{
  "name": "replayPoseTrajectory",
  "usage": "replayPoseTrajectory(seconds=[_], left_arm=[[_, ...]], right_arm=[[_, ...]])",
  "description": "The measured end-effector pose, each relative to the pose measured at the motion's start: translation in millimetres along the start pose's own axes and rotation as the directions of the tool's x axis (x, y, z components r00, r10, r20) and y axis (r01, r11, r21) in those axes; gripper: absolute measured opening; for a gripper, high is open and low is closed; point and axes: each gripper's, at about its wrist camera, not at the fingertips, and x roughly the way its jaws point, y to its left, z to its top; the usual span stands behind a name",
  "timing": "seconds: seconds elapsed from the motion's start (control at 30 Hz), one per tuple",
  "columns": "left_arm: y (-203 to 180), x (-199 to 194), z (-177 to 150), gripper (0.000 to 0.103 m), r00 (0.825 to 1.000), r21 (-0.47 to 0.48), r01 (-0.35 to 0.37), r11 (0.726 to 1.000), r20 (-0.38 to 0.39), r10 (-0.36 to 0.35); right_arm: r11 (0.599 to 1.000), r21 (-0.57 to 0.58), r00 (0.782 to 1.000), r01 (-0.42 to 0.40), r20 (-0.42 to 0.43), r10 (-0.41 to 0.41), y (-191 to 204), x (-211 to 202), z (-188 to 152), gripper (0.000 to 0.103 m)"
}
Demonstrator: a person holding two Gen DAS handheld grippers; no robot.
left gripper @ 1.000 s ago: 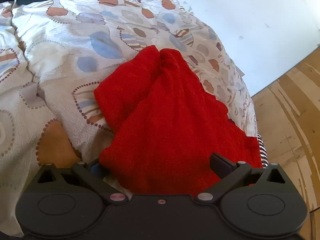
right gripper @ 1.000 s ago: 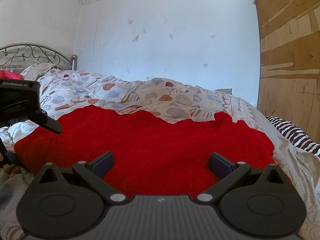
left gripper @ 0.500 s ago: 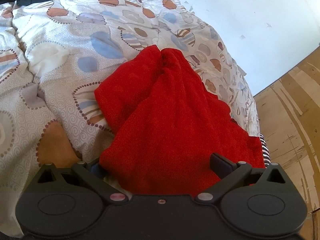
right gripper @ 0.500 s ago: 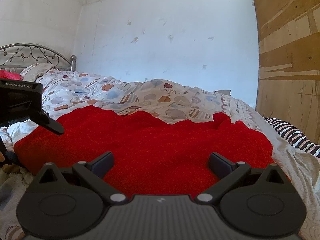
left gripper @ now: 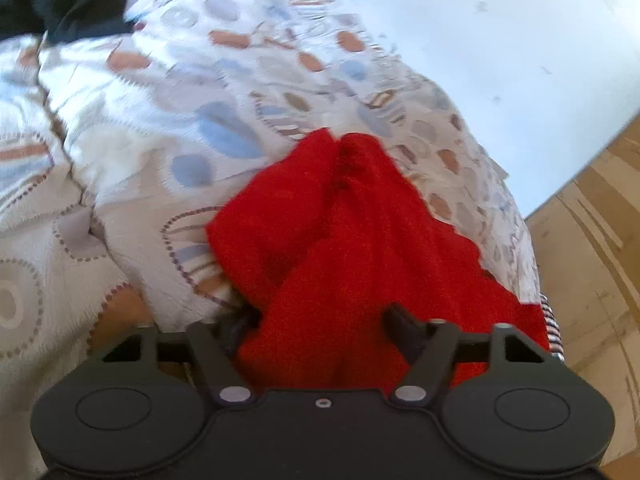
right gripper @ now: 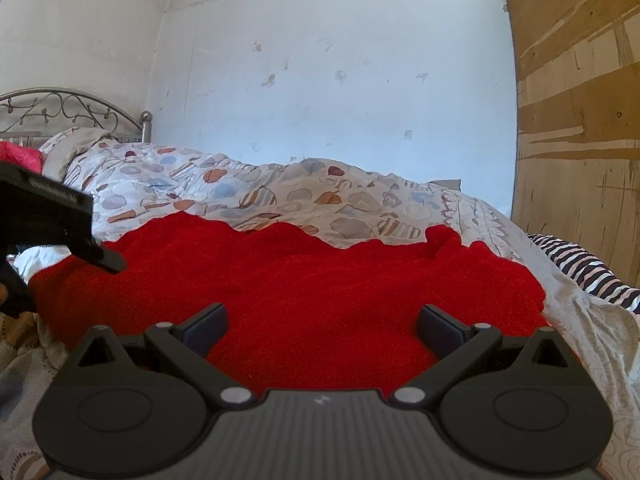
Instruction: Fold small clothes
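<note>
The red knitted garment (right gripper: 304, 288) lies spread across the patterned quilt (right gripper: 280, 192) on the bed, its near hem running under both tools. The right gripper (right gripper: 322, 324) hangs low over the middle of that hem with its jaws spread wide and nothing between them. The left gripper (left gripper: 316, 324) sits at the garment's left edge; its fingers stand apart with red fabric bunched up between them, but the left finger is half buried under the cloth, so I cannot tell whether it is pinching or merely straddling the edge.

The step in hand looks like taking hold of the near hem to fold it away toward the wall (right gripper: 340, 80). To do it well, each tool should catch both layers close to a corner, then lift together and level, so the cloth carries over as one flat panel instead of rolling. The right gripper seems to need to slide farther right before closing, since it now sits mid-hem.

The garment is a thick, fuzzy knit, matte and soft, with a wavy far edge and a puckered point at its far end in the left view. It will likely sag and stretch if pulled unevenly. The quilt beneath is slick and crumpled, printed with blue, orange and striped ovals; a striped cloth (right gripper: 580, 268) lies at the bed's right edge.
</note>
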Motion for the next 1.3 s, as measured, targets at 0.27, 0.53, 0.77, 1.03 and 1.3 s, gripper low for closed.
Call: replayPoseTrajectory(seconds=[0.27, 0.53, 0.77, 1.03, 1.3], left_arm=[[-16, -7, 5, 0.032, 0.997, 0.066, -0.009, 0.998, 0.072, 0.004], [-75, -16, 18, 0.023, 0.986, 0.308, -0.022, 0.951, 0.162, -0.030], [-173, -11, 21, 0.020, 0.975, 0.554, 0.087, 0.828, 0.122, -0.184], [-280, 2, -50, 0.020, 0.939, 0.781, 0.293, 0.551, -0.128, -0.318], [-279, 24, -109, 0.023, 0.918, 0.805, 0.387, 0.450, -0.288, -0.274]], right_arm=[[0.999, 0.020, 0.999, 0.040, -0.027, -0.039, -15, -11, 14, 0.103], [0.993, 0.025, 0.993, 0.114, -0.009, -0.114, -43, -46, 15, 0.103], [0.972, 0.111, 0.978, 0.207, 0.015, -0.210, -83, -69, 16, 0.103], [0.914, 0.210, 0.937, 0.347, -0.043, -0.346, -138, -94, -6, 0.103], [0.873, 0.268, 0.913, 0.408, -0.114, -0.391, -165, -108, -32, 0.103]])
